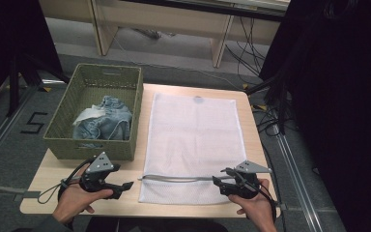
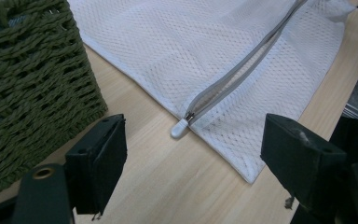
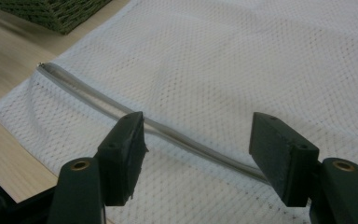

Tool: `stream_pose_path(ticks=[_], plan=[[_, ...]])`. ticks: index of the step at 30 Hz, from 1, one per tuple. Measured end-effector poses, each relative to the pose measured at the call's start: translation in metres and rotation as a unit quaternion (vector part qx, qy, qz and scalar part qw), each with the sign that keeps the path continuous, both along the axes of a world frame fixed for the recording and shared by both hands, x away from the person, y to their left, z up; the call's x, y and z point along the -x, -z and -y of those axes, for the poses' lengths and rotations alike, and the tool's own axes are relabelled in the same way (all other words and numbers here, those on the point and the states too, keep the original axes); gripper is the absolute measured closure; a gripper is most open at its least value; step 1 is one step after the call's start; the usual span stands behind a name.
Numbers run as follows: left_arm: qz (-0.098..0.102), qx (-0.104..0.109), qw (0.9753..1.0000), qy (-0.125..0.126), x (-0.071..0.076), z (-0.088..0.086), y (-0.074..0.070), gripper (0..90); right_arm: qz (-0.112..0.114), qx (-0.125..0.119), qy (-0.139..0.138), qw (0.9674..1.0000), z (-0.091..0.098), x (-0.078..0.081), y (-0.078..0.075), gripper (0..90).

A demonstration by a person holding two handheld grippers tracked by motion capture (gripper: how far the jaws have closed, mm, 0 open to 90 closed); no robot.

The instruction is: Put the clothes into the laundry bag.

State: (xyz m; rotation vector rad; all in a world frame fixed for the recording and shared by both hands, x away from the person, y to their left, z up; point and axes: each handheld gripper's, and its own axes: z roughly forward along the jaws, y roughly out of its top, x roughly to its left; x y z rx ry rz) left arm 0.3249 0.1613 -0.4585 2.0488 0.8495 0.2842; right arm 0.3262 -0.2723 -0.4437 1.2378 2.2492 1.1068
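Note:
A white mesh laundry bag [image 1: 193, 135] lies flat on the wooden table [image 1: 53, 171], its grey zipper [image 1: 183, 179] running across the near end. In the left gripper view the white zipper pull [image 2: 179, 128] rests on the wood at the bag's [image 2: 191, 46] corner, just ahead of my open left gripper [image 2: 193, 156]. From above, the left gripper [image 1: 128, 185] sits just left of that corner. My right gripper [image 1: 216, 182] hovers at the zipper's right end. In the right gripper view its jaws [image 3: 198, 154] stand open over the mesh [image 3: 242, 56], the zipper [image 3: 168, 135] passing between them, nothing pinched.
A green woven basket [image 1: 63, 118] stands at the table's left with a blue denim garment [image 1: 106, 121] inside; its wall [image 2: 28, 93] is close beside my left jaw. The table's front edge runs just under both hands. Cables and dark stands surround the table on the floor.

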Motion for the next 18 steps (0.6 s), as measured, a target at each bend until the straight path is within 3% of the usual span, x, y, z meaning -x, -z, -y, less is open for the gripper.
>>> stream_pose_path(ticks=[18], plan=[[0.000, -0.003, 1.0000, -0.004, -0.0009, -0.0010, -0.0008, 21.2, -0.003, 0.008, -0.019, 0.9998, -0.0054, -0.0016, 0.0040, 30.5]])
